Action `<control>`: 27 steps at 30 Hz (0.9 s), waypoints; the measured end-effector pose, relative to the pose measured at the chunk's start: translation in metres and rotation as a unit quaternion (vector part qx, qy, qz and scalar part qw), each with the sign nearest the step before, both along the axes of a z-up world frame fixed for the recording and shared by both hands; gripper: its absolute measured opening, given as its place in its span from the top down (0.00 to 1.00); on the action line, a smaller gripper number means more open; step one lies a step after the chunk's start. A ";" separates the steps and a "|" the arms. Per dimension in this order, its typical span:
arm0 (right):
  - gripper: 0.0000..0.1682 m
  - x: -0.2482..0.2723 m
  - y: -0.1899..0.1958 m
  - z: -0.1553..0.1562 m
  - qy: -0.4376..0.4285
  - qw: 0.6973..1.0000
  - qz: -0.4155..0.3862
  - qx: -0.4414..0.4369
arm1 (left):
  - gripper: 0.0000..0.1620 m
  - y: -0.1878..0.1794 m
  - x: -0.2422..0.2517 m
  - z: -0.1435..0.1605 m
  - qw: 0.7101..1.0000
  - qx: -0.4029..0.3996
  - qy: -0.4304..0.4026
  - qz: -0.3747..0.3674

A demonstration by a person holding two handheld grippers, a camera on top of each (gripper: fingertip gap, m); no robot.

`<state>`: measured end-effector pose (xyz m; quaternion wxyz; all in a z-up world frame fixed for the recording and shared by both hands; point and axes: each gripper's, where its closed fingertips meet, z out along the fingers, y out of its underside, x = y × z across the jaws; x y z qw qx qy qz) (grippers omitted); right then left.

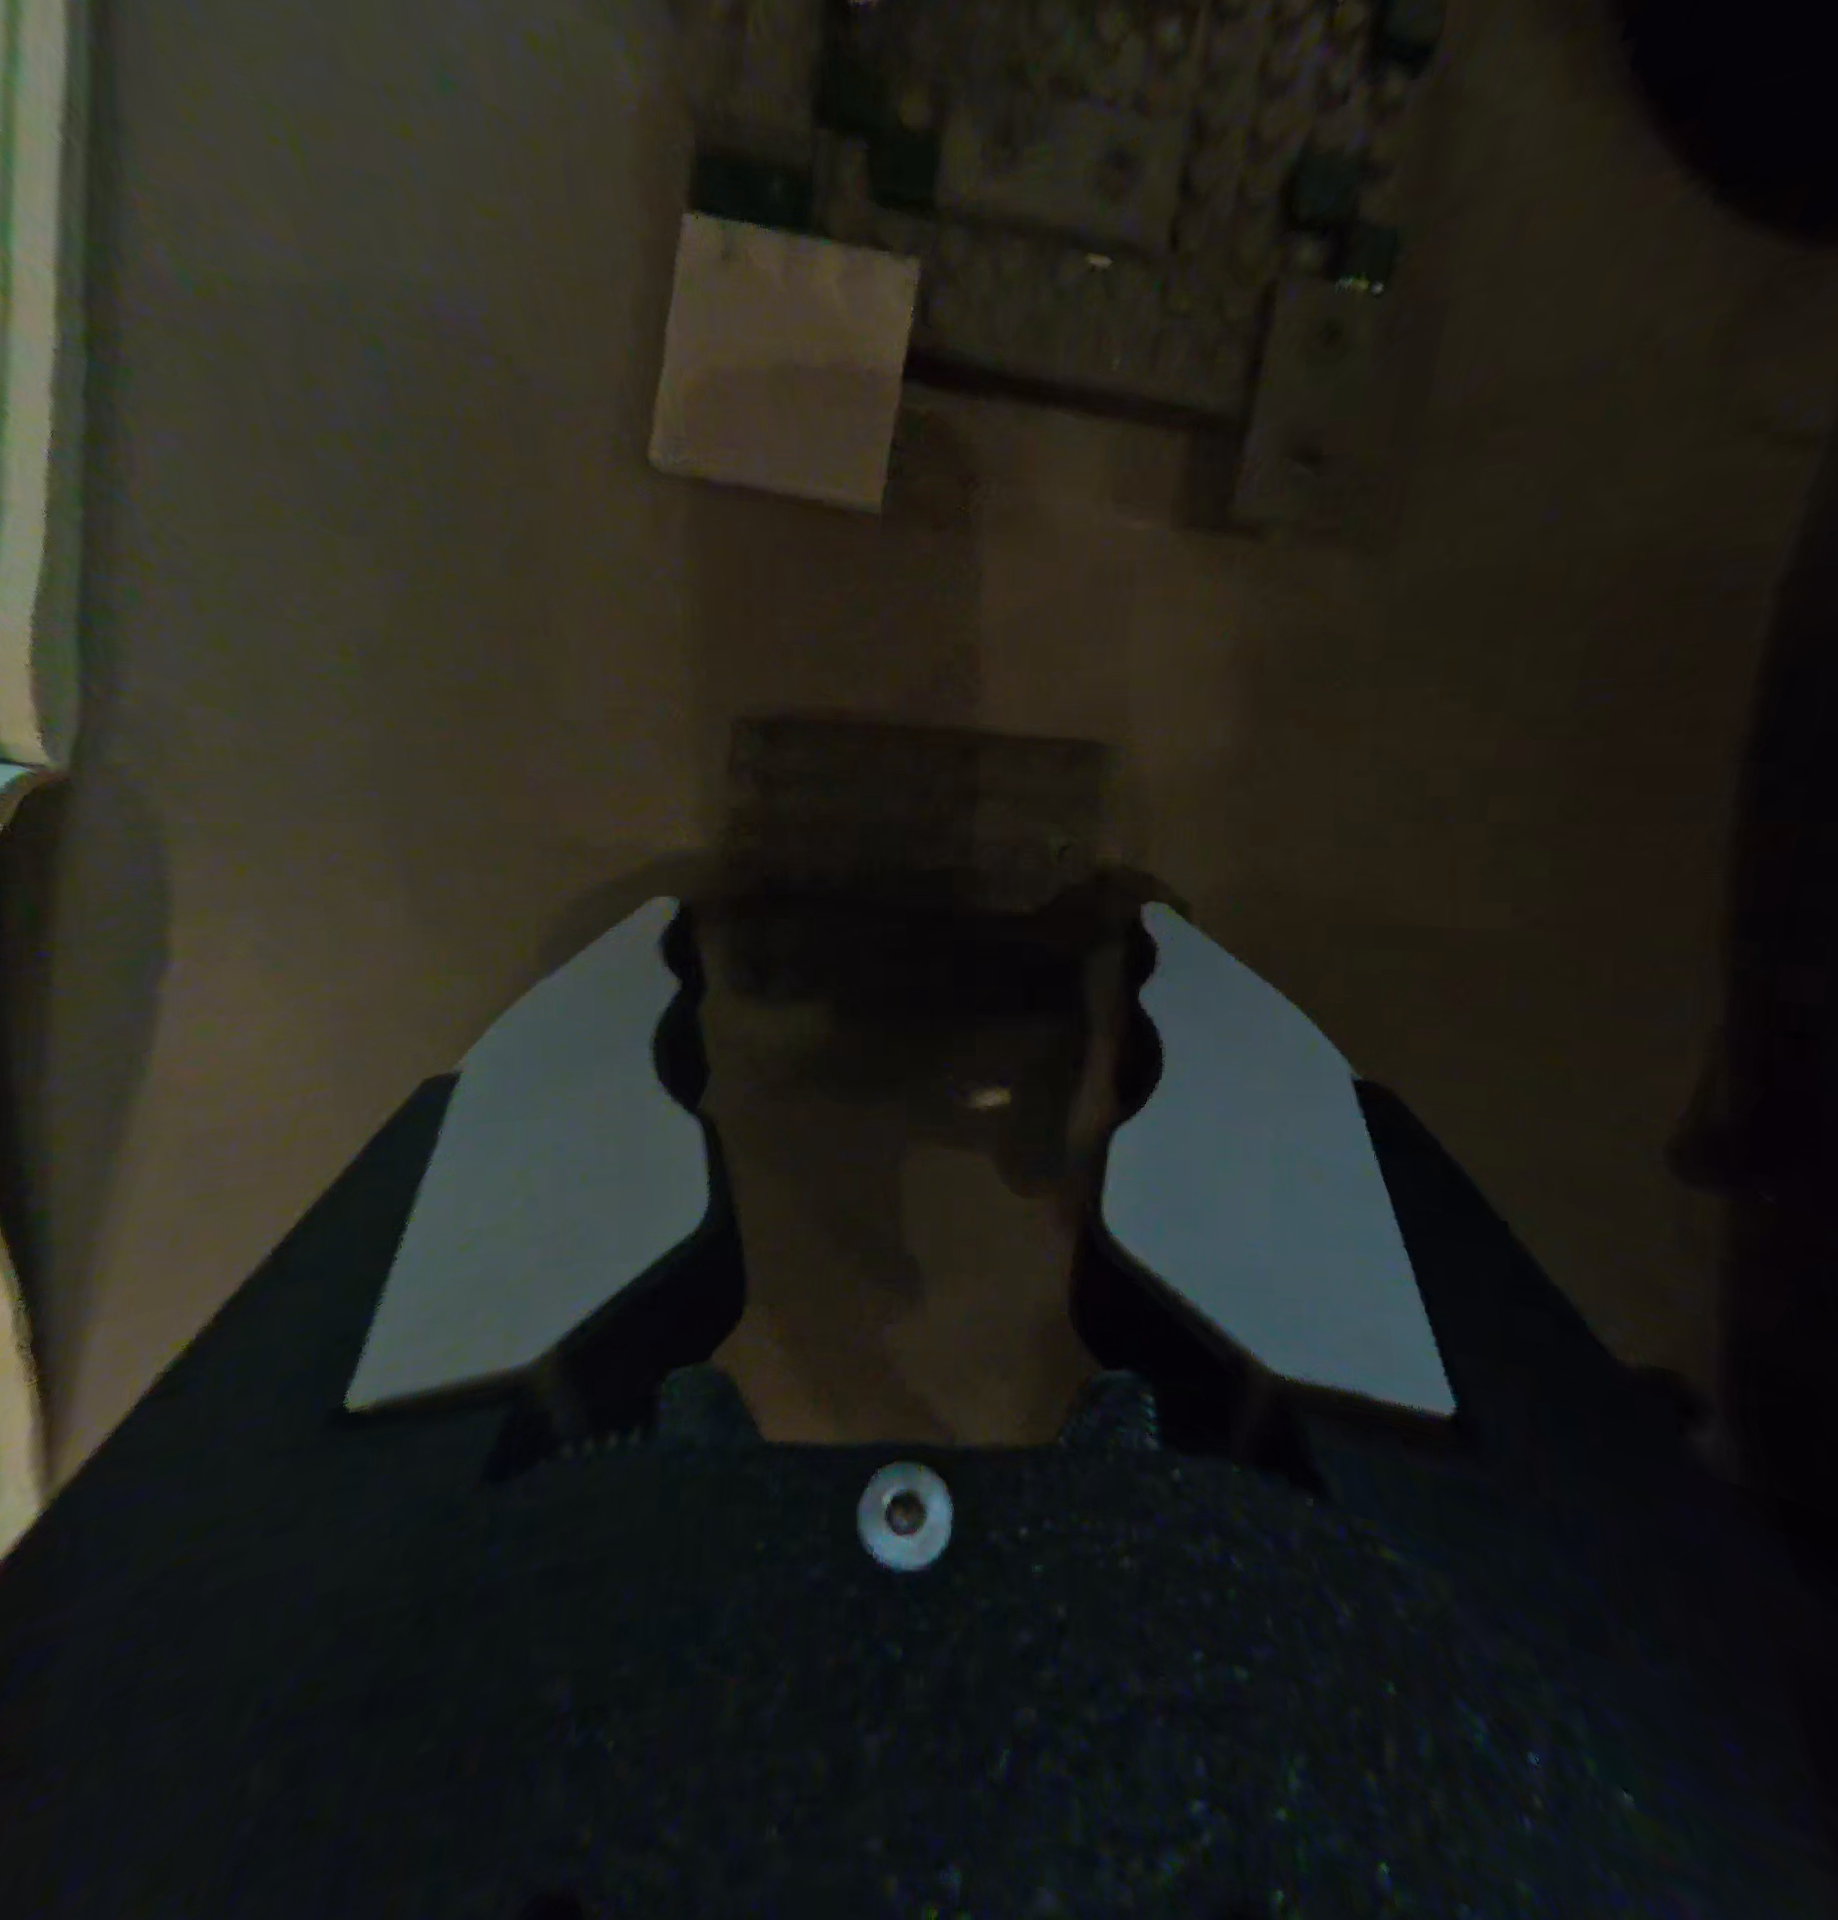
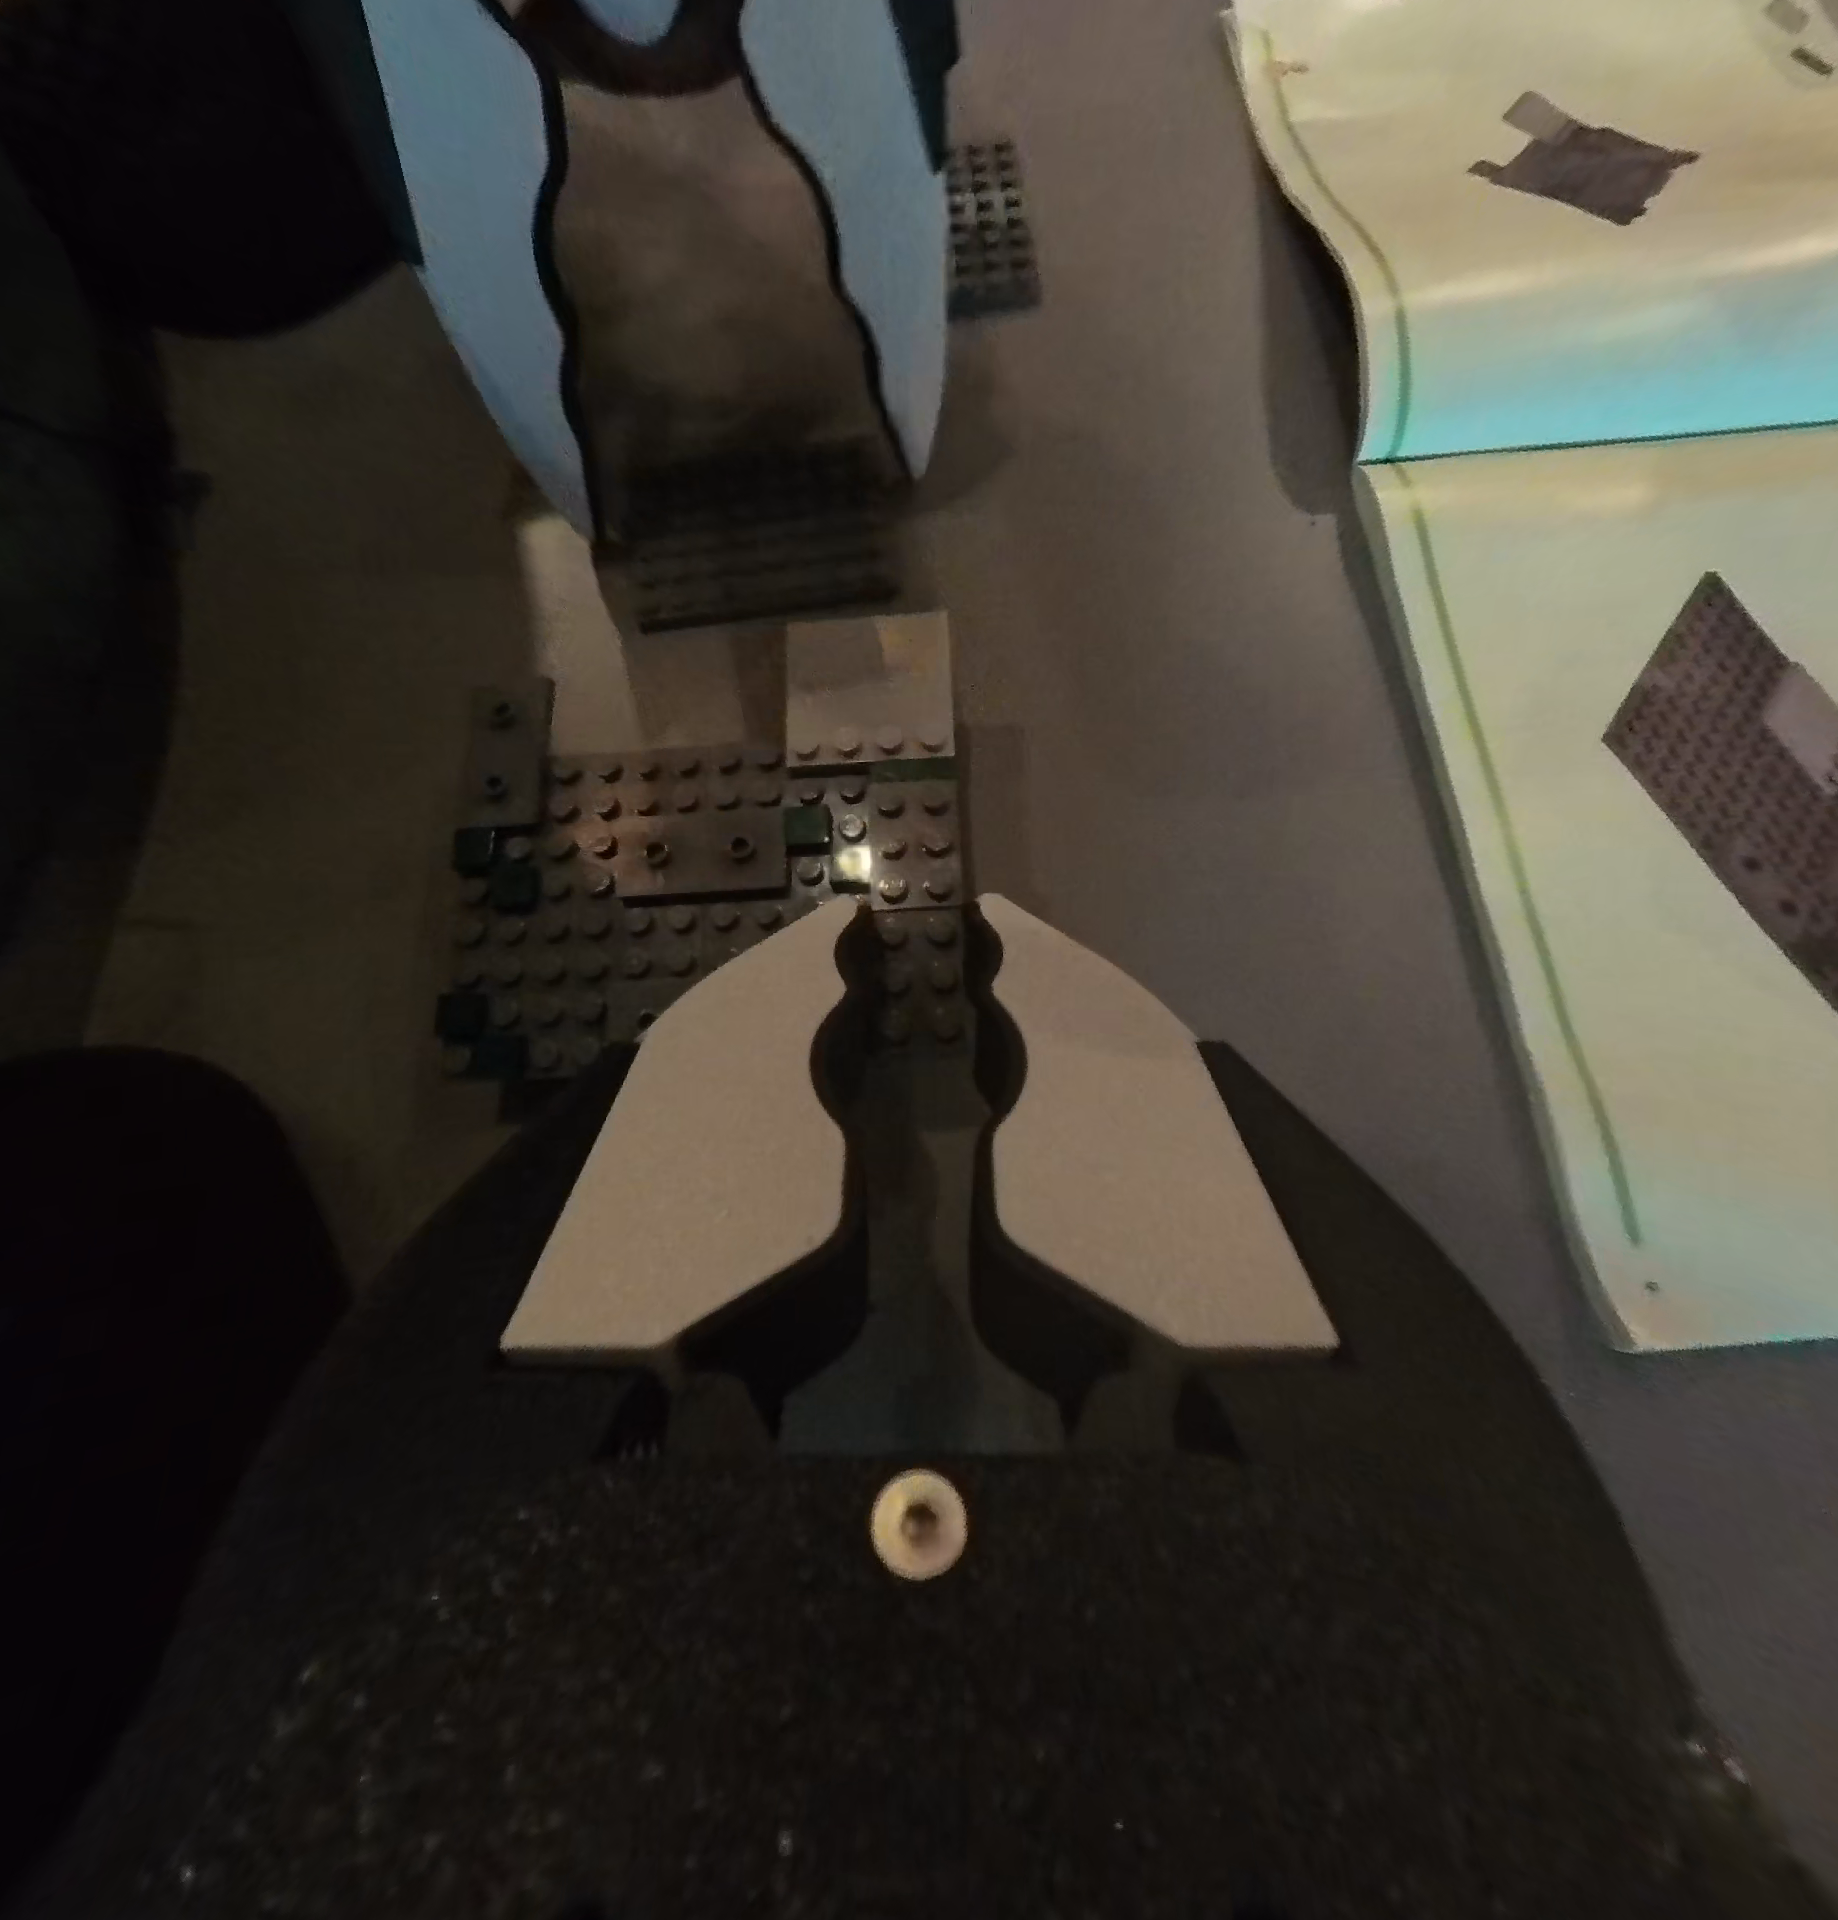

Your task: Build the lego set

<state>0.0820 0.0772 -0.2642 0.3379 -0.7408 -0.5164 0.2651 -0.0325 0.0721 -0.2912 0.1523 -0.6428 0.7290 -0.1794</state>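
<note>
A dark grey Lego build of studded plates lies on the table, with a white sloped piece on its far edge. My right gripper is closed narrowly around a two-stud-wide strip at the build's right side. My left gripper comes in from the far side, shut on a dark grey plate held just beyond the build. In the dim left wrist view, my left gripper holds that plate, with the build and white piece ahead.
An open instruction booklet lies to the right of the build; its edge also shows in the left wrist view. A loose dark grey plate lies on the table beyond the left gripper. Dark shapes stand at the left. The gap from one gripper's tips to the other's is roughly 12 cm.
</note>
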 end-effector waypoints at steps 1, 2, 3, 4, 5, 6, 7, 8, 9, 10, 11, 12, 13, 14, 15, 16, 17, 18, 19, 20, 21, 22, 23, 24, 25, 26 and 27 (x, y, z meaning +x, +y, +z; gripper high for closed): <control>0.90 -0.001 -0.001 0.000 0.001 1.000 0.000 0.001 | 0.54 -0.001 0.000 0.000 1.000 -0.004 -0.001 0.005; 0.90 -0.001 -0.001 0.001 0.001 1.000 0.001 0.003 | 0.56 -0.002 0.001 0.000 1.000 -0.004 -0.005 0.007; 0.90 -0.002 -0.002 0.001 0.000 1.000 0.002 0.004 | 0.59 -0.004 0.001 0.001 1.000 -0.003 -0.008 0.003; 0.90 -0.004 -0.003 0.001 0.000 1.000 0.004 0.004 | 0.60 -0.004 0.001 0.001 1.000 -0.002 -0.010 0.003; 0.90 -0.005 -0.003 0.002 0.000 1.000 0.006 0.005 | 0.60 -0.004 0.001 0.001 1.000 -0.004 -0.011 0.005; 0.90 -0.007 -0.004 0.003 0.000 1.000 0.008 0.005 | 0.60 -0.003 0.001 0.001 1.000 -0.005 -0.012 0.005; 0.90 -0.009 -0.004 0.003 0.000 1.000 0.008 0.006 | 0.60 -0.003 0.002 0.001 1.000 0.003 -0.016 0.000; 0.90 -0.010 -0.005 0.004 -0.001 1.000 0.009 0.007 | 0.60 -0.003 0.002 0.002 1.000 0.016 -0.019 -0.007; 0.90 -0.012 -0.005 0.005 -0.002 1.000 0.009 0.008 | 0.60 -0.003 0.002 0.003 0.999 0.027 -0.021 -0.014; 0.90 -0.013 -0.006 0.006 -0.002 1.000 0.010 0.010 | 0.60 -0.003 0.003 0.005 0.999 0.035 -0.026 -0.019; 0.90 -0.015 -0.006 0.008 -0.001 1.000 0.010 0.014 | 0.60 -0.004 0.004 0.008 0.998 0.041 -0.032 -0.022; 0.90 -0.016 -0.005 0.011 -0.001 1.000 0.009 0.018 | 0.60 -0.003 0.005 0.010 0.998 0.051 -0.037 -0.024; 0.90 -0.018 -0.005 0.013 -0.001 1.000 0.007 0.024 | 0.60 -0.001 0.005 0.013 0.997 0.065 -0.041 -0.027; 0.90 -0.019 -0.004 0.016 -0.001 0.999 0.006 0.031 | 0.60 0.001 0.005 0.016 0.995 0.079 -0.043 -0.031; 0.90 -0.020 -0.003 0.019 -0.002 0.999 0.005 0.039 | 0.60 0.003 0.005 0.020 0.994 0.092 -0.045 -0.035; 0.90 -0.022 -0.003 0.021 -0.005 0.999 0.007 0.046 | 0.60 0.004 0.006 0.023 0.993 0.104 -0.049 -0.038; 0.90 -0.023 -0.004 0.022 -0.008 0.999 0.010 0.048 | 0.60 0.005 0.006 0.027 0.992 0.112 -0.053 -0.040; 0.90 -0.024 -0.004 0.022 -0.010 0.999 0.012 0.048 | 0.60 0.005 0.006 0.029 0.991 0.112 -0.055 -0.041; 0.90 -0.025 -0.005 0.023 -0.011 0.999 0.013 0.045 | 0.60 0.006 0.005 0.031 0.991 0.112 -0.058 -0.040; 0.90 -0.026 -0.005 0.023 -0.009 0.999 0.014 0.040 | 0.60 0.007 0.005 0.033 0.991 0.114 -0.061 -0.038; 0.90 -0.026 -0.006 0.023 -0.008 0.999 0.014 0.033 | 0.60 0.008 0.003 0.033 0.991 0.113 -0.062 -0.035; 0.90 -0.026 -0.006 0.023 -0.008 1.000 0.013 0.027 | 0.60 0.009 0.002 0.034 0.991 0.112 -0.065 -0.032; 0.90 -0.025 -0.006 0.022 -0.010 1.000 0.012 0.021 | 0.60 0.009 0.001 0.036 0.991 0.110 -0.070 -0.029; 0.90 -0.024 -0.007 0.022 -0.014 1.000 0.013 0.015 | 0.60 0.008 0.000 0.037 0.991 0.108 -0.076 -0.026; 0.90 -0.024 -0.008 0.021 -0.017 1.000 0.014 0.006 | 0.60 0.008 -0.002 0.037 0.991 0.107 -0.080 -0.022; 0.90 -0.024 -0.010 0.021 -0.019 1.000 0.015 -0.005 | 0.60 0.008 -0.003 0.038 0.990 0.108 -0.084 -0.019; 0.90 -0.024 -0.012 0.021 -0.023 0.999 0.017 -0.020 | 0.60 0.007 -0.005 0.038 0.990 0.110 -0.088 -0.018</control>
